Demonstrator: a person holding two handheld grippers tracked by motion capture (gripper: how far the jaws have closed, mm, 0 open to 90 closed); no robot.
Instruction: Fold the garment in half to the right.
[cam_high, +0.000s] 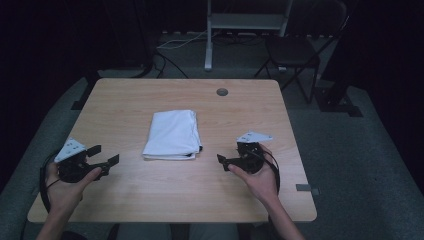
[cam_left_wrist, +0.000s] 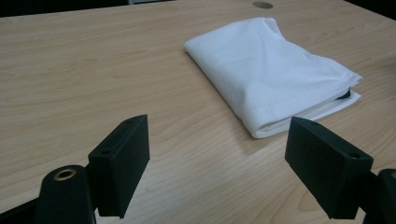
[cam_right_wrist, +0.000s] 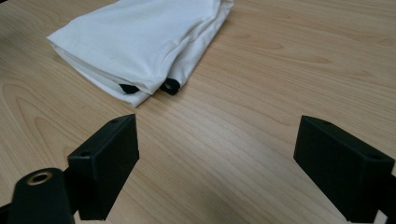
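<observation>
A light wooden desk (cam_high: 150, 95) with a round grey cable port (cam_high: 222, 92) near its far edge stands on grey carpet (cam_high: 350, 150). Beyond the far edge, a dark folding chair (cam_high: 295, 50) and a white stand (cam_high: 245, 22) sit in shadow.

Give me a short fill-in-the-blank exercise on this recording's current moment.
1. The folded white cloth lies on the light wooden ____.
2. The left gripper has its jaws ____.
3. The right gripper holds ____ between its jaws.
4. The cloth lies ____ the two grippers.

Missing words: table; open; nothing; between
</observation>
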